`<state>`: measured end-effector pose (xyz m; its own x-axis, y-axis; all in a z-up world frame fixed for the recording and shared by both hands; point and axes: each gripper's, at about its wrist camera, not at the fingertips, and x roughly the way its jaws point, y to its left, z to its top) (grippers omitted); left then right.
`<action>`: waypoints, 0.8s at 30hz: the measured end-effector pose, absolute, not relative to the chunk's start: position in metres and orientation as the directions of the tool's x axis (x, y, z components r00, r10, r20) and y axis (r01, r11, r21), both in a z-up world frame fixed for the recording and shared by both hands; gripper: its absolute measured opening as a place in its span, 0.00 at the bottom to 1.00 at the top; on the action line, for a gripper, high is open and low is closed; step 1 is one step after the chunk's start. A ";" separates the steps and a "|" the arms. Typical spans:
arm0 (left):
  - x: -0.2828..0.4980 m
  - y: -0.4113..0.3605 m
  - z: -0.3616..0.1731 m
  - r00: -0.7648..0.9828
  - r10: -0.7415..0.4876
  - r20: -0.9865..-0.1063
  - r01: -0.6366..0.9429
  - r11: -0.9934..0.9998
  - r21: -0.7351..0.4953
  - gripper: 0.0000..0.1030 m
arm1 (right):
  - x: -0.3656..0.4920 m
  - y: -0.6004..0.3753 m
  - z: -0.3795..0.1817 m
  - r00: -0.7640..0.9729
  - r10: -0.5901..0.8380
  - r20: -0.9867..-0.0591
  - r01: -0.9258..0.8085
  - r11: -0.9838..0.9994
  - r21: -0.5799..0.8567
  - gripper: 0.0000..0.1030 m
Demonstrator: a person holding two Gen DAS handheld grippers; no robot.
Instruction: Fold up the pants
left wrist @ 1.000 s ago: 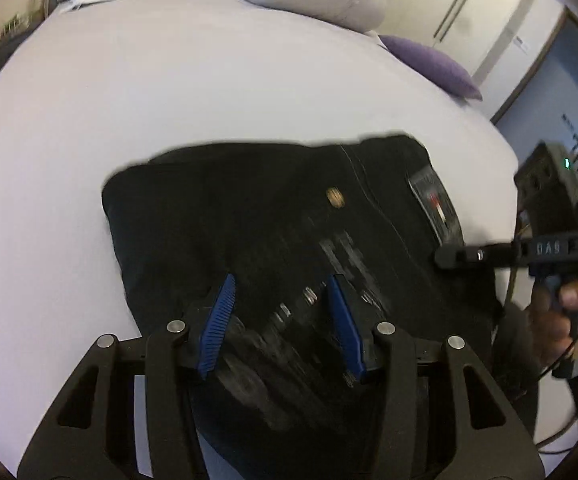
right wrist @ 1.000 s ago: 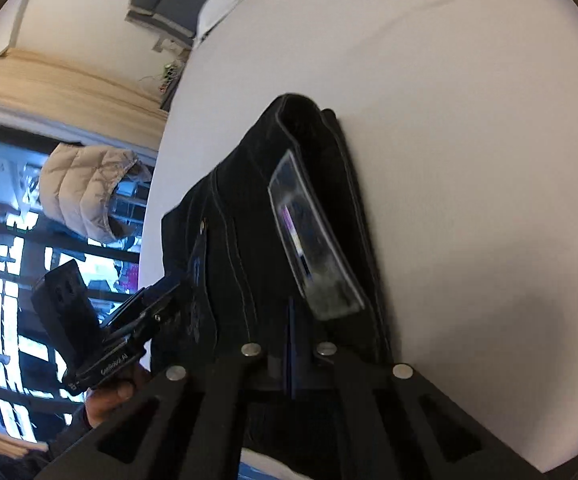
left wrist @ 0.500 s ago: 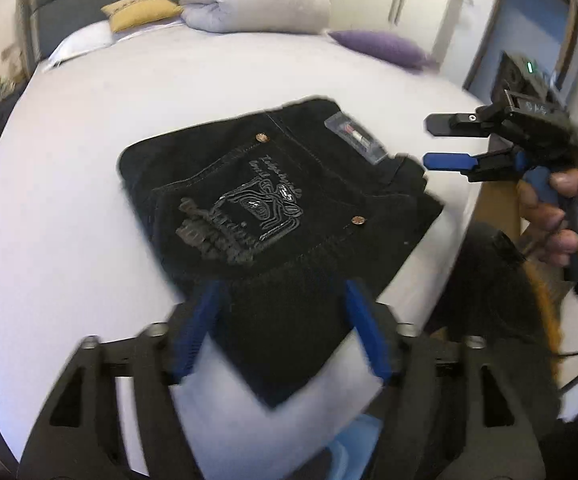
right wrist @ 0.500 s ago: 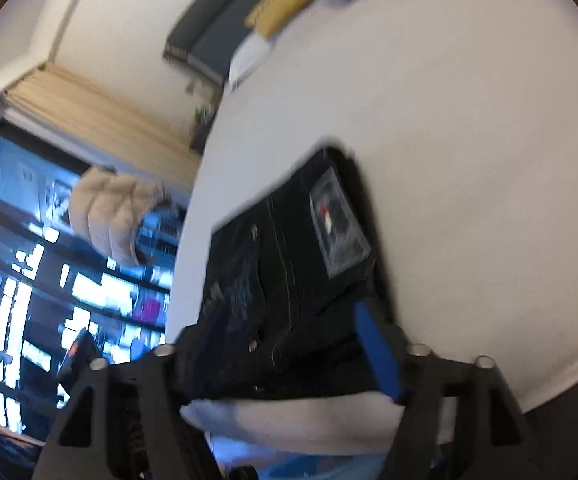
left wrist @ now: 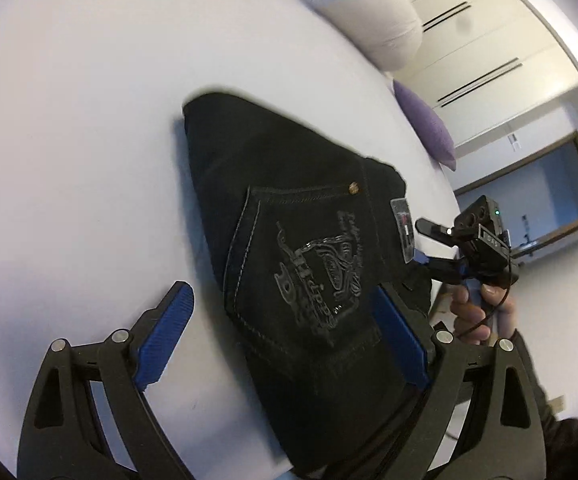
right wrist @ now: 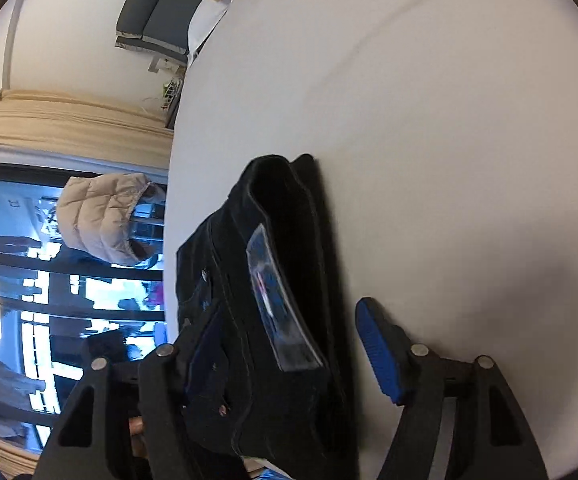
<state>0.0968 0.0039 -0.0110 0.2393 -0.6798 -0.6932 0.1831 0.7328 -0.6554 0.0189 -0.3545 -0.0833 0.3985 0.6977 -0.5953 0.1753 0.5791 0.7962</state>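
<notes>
Folded black pants (left wrist: 289,248) lie on a white bed (left wrist: 89,120) near its edge, the embroidered back pocket (left wrist: 313,272) and a clear-sleeved tag (left wrist: 403,232) facing up. The left tongs (left wrist: 285,332) are opening, their blue pads wide on either side of the near end of the pants, neither pad pressing the cloth. To the right, a hand (left wrist: 477,312) holds the right tongs (right wrist: 289,356), which also stand apart astride the waistband end, gripping nothing; a rolled duvet (left wrist: 361,12) and purple pillow (left wrist: 429,128) sit at the bed's far side.
</notes>
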 end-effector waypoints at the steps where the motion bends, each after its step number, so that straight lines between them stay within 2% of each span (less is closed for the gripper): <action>1: 0.101 0.003 -0.018 0.221 -0.698 -0.682 0.164 0.715 -0.679 0.88 | 0.023 -0.350 -0.084 0.384 0.710 -0.590 0.164 0.576 0.801 0.67; 7: 0.117 -0.003 -0.024 0.181 -0.750 -0.637 0.134 0.660 -0.739 0.85 | 0.040 -0.333 -0.092 0.342 0.732 -0.590 0.149 0.577 0.803 0.65; 8: 0.118 -0.006 -0.024 0.171 -0.747 -0.643 0.137 0.664 -0.735 0.81 | 0.041 -0.329 -0.092 0.337 0.730 -0.595 0.142 0.585 0.798 0.64; 10: 0.116 -0.013 -0.024 0.161 -0.724 -0.671 0.153 0.690 -0.707 0.66 | 0.038 -0.319 -0.090 0.327 0.707 -0.627 0.123 0.626 0.770 0.59; 12: 0.115 -0.015 -0.025 0.161 -0.713 -0.683 0.157 0.702 -0.695 0.50 | 0.036 -0.312 -0.088 0.322 0.676 -0.663 0.114 0.668 0.735 0.46; 15: 0.117 -0.015 -0.029 0.167 -0.710 -0.685 0.151 0.704 -0.694 0.32 | 0.033 -0.308 -0.083 0.332 0.636 -0.697 0.117 0.705 0.699 0.31; 18: 0.117 -0.010 -0.027 0.177 -0.720 -0.671 0.148 0.694 -0.705 0.22 | 0.027 -0.298 -0.071 0.355 0.587 -0.728 0.098 0.751 0.653 0.22; 24: 0.115 0.000 -0.004 0.203 -0.727 -0.656 0.197 0.687 -0.700 0.17 | 0.027 -0.265 -0.024 0.395 0.533 -0.748 0.010 0.812 0.583 0.19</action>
<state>0.1150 -0.0003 -0.0035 0.2027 -0.7268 -0.6563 0.1966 0.6867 -0.6998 0.0272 -0.2647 -0.0242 0.3951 0.5326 -0.7484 0.0097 0.8123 0.5832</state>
